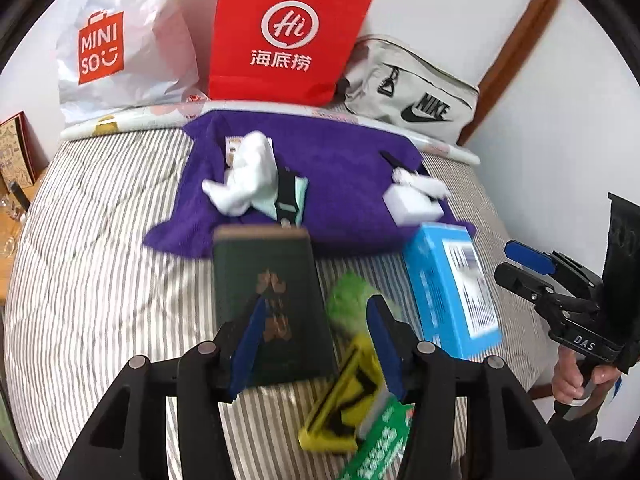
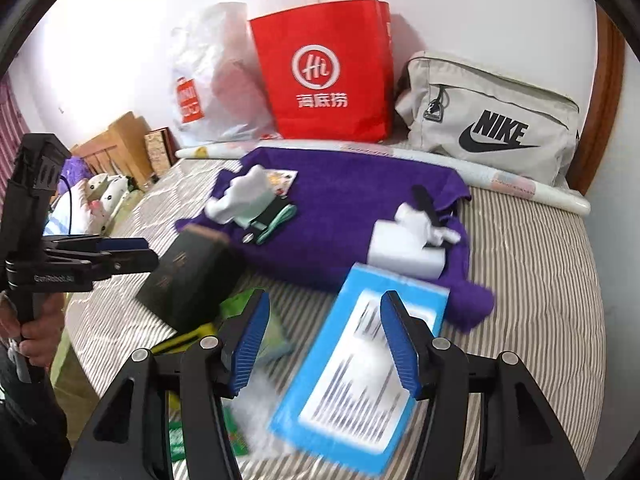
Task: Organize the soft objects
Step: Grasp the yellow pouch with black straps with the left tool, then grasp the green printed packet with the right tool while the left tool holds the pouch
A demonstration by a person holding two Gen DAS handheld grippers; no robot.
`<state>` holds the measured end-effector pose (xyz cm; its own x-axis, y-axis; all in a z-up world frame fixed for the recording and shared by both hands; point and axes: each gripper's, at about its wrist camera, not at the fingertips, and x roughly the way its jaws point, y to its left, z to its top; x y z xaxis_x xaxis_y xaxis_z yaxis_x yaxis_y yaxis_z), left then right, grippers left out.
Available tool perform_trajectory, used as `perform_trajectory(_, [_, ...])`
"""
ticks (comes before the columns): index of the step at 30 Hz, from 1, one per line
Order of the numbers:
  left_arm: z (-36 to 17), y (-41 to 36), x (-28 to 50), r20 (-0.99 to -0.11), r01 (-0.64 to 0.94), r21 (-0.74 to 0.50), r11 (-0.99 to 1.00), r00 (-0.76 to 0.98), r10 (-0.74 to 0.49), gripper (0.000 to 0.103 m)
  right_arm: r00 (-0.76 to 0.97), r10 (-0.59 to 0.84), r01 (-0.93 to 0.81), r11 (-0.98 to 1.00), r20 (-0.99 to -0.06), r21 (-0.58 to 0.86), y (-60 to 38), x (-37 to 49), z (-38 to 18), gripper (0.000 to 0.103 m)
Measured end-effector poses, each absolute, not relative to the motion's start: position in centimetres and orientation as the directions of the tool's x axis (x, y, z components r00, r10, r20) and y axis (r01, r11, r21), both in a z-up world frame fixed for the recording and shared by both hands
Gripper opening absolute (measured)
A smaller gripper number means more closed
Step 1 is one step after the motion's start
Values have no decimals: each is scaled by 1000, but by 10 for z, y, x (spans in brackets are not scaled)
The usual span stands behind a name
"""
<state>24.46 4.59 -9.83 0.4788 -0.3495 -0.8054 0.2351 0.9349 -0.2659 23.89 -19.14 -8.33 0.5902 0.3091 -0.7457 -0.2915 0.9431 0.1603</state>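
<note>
A purple towel (image 1: 344, 168) (image 2: 352, 200) lies spread on the striped bed. On it lie a white sock bundle (image 1: 248, 176) (image 2: 240, 196) and a white sponge block (image 1: 412, 200) (image 2: 404, 252). A fuzzy green soft item (image 1: 352, 292) (image 2: 244, 304) lies beside a dark green box (image 1: 272, 300) (image 2: 192, 276). My left gripper (image 1: 316, 340) is open and empty above the dark box and green item. My right gripper (image 2: 324, 340) is open and empty above a blue box (image 2: 360, 380) (image 1: 452, 288).
A yellow-black item (image 1: 344, 404) and a green packet (image 1: 380, 444) lie near the bed's front. A white MINISO bag (image 1: 120, 48), a red paper bag (image 1: 288, 36) and a grey Nike bag (image 1: 416, 92) stand along the back wall. A wooden table (image 1: 16, 184) is left.
</note>
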Motion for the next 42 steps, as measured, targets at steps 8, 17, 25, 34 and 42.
perform_trajectory(8, [-121, 48, 198, -817, 226, -273, 935, 459, -350, 50, 549, 355, -322, 925, -757, 200, -177, 177, -103, 57])
perform_trajectory(17, [-154, 50, 175, -831, 225, -276, 934, 433, -350, 51, 489, 360, -357, 914, -795, 194, -154, 138, -138, 57])
perform_trajectory(25, [-178, 31, 189, -817, 271, -310, 911, 415, -401, 50, 450, 341, -356, 916, -826, 184, -148, 127, -156, 57])
perform_trajectory(34, [-176, 30, 185, -791, 285, -299, 911, 460, -404, 25, 408, 351, -334, 917, -843, 220, -145, 124, -167, 57])
perform_trajectory(42, [-143, 54, 159, -757, 259, -241, 935, 553, -348, 22, 358, 395, -365, 893, -846, 263, -127, 116, -169, 57])
